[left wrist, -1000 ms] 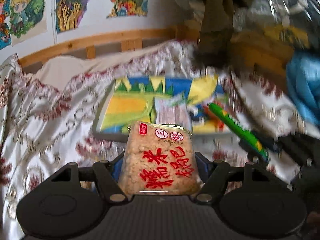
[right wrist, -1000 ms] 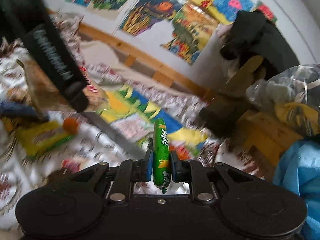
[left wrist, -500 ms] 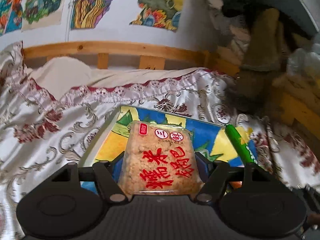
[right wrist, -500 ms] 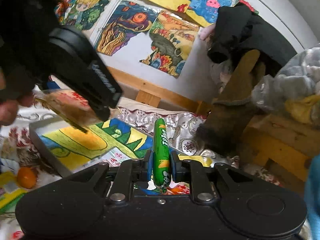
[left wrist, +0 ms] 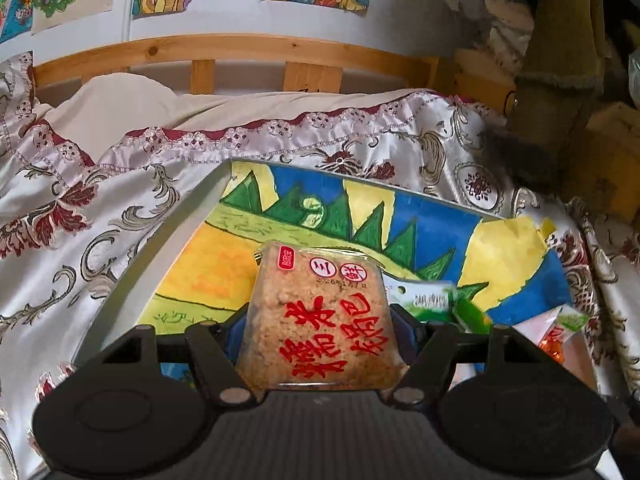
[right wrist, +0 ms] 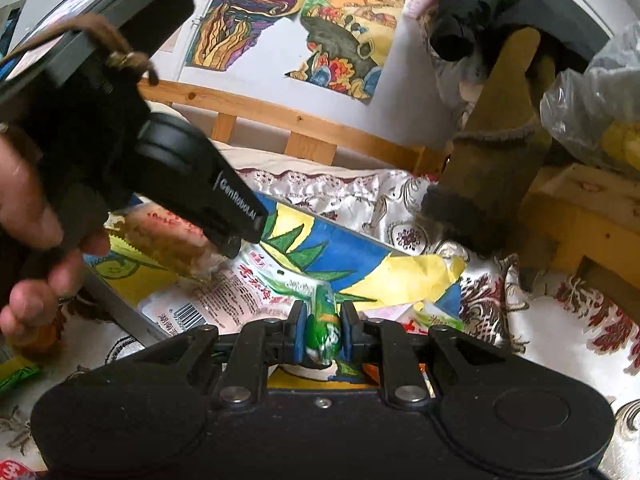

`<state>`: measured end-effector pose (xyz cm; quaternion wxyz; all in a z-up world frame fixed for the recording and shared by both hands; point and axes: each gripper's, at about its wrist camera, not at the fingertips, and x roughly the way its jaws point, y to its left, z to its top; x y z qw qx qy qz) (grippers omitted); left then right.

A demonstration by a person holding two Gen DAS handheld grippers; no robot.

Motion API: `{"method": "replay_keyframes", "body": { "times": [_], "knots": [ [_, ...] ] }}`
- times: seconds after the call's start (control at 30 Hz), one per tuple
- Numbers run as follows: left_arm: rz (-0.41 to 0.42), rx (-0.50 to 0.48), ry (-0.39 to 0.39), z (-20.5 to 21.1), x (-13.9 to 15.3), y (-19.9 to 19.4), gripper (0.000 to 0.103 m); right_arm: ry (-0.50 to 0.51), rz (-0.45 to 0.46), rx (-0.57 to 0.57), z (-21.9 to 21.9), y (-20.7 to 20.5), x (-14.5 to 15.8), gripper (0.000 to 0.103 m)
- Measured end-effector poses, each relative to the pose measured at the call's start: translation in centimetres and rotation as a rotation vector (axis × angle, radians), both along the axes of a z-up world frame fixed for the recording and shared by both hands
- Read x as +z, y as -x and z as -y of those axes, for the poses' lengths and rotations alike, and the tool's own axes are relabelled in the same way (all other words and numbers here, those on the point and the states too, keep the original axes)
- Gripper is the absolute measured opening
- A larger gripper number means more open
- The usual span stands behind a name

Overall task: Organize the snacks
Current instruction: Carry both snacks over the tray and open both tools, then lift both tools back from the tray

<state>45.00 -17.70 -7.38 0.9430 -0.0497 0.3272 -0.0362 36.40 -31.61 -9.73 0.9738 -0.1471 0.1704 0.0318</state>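
My left gripper (left wrist: 318, 315) is shut on a clear pack of brown rice cake with red characters (left wrist: 320, 304), held above a grey-rimmed tray (left wrist: 172, 236) lined with a colourful drawing. In the right wrist view a hand carries that gripper, and one of its fingers (right wrist: 224, 208) shows over the pack (right wrist: 168, 240) at the tray's left part. My right gripper (right wrist: 323, 316) is shut on a green sausage stick (right wrist: 323, 306), low over the tray's near side. A pink packet with a barcode (right wrist: 240, 296) lies in the tray just beyond it.
Green packets (left wrist: 432, 300) and an orange one (left wrist: 560, 332) lie at the tray's right end. A patterned bedspread (left wrist: 80, 200) surrounds the tray, with a wooden bed rail (left wrist: 240, 52) behind. A brown boot (right wrist: 492, 152) and a plastic bag (right wrist: 592, 92) stand at the right.
Both grippers have come forward and down over the tray, each keeping its snack. The tray now fills more of both views, and the green stick tips down toward it.
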Motion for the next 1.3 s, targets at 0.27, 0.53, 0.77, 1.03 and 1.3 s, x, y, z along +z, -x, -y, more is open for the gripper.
{"method": "replay_keyframes", "body": {
  "times": [0.27,0.53,0.77,1.03,1.3],
  "knots": [
    [-0.037,-0.003,-0.023,0.5,-0.7,0.0,0.075,-0.003,-0.023,-0.005,-0.1,-0.2,-0.2,0.02],
    [-0.038,0.022,0.034,-0.5,0.5,0.8,0.088,-0.011,-0.009,-0.017,0.1,0.0,0.4,0.038],
    [0.039,0.034,0.044,-2.5,4.1,3.5,0.099,-0.05,0.046,-0.068,0.8,1.9,3.4,0.067],
    [0.122,0.096,0.068,-6.1,8.5,9.4,0.103,-0.167,0.125,-0.07,1.5,7.0,8.9,0.098],
    [0.203,0.101,0.042,-8.6,11.4,17.4,0.103,-0.197,0.202,-0.075,0.5,13.5,12.2,0.102]
  ]
}}
